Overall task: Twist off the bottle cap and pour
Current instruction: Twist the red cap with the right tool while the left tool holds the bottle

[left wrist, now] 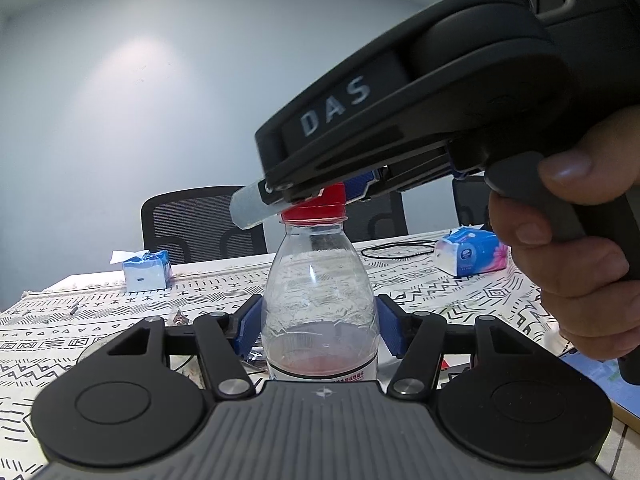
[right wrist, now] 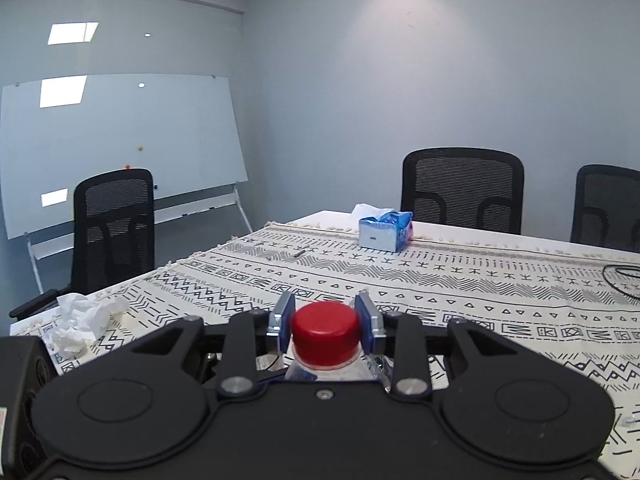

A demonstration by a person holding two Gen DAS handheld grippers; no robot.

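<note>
My left gripper (left wrist: 319, 326) clamps the upright bottle (left wrist: 320, 304); my right gripper (right wrist: 325, 322) grips its red cap (right wrist: 325, 332).

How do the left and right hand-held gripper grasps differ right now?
The left hand-held gripper clamps the clear bottle at its body; the right hand-held gripper straddles the red cap. The left sits low, the right comes in over the top. Both have blue pads.

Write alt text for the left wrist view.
The left gripper clamps a clear plastic bottle upright over a patterned tablecloth, while the hand-held right gripper closes on its red cap from above. Two tissue packs and office chairs sit behind.
</note>
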